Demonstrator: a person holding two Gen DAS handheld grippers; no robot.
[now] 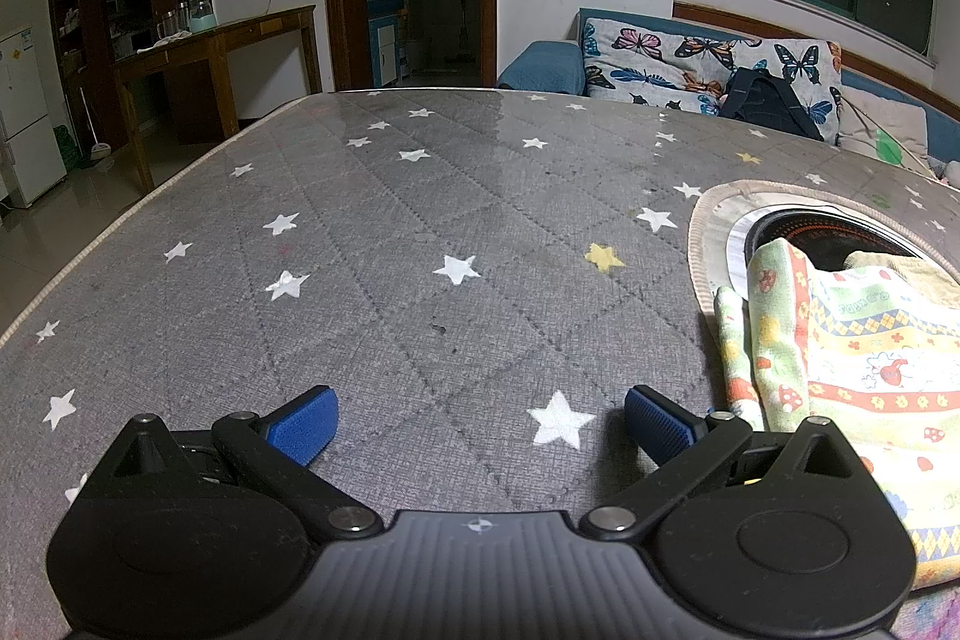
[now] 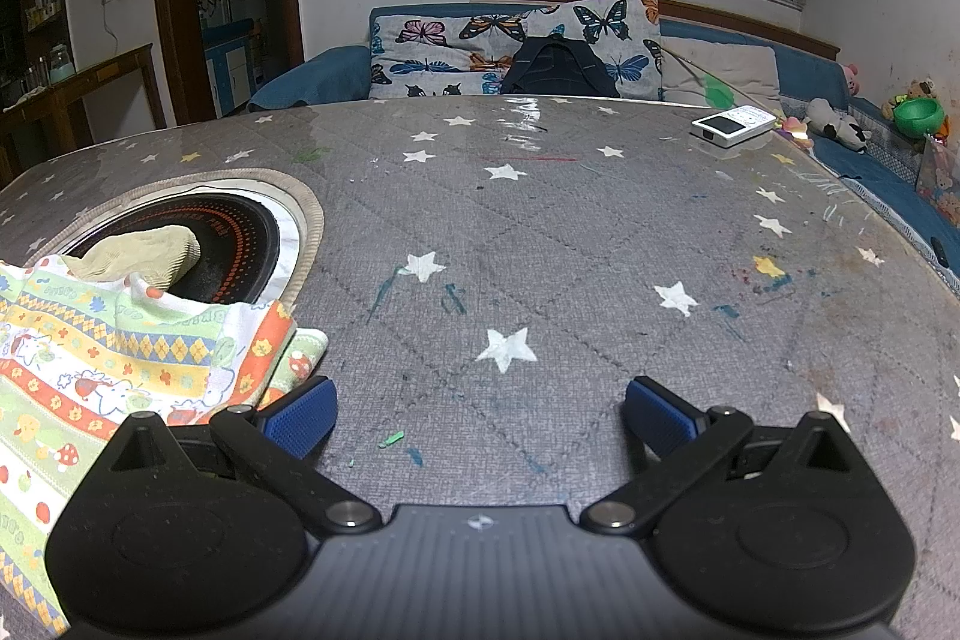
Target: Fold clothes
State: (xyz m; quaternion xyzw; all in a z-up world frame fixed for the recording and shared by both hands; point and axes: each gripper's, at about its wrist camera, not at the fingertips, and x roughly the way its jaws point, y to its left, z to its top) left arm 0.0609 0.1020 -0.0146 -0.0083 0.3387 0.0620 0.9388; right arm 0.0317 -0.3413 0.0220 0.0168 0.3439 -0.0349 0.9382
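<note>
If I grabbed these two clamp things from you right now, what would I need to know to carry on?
Left gripper: open, holding nothing, low over the grey star-print table.
Right gripper: open, holding nothing, over the same table.
The patterned cloth lies rumpled between them, partly draped over the round black inset in the table. A beige cloth lies on that inset.
Done: no neat fold visible yet.
Left: grasp the patterned cloth, spread it flat, fold it; likely the beige one too.
</note>
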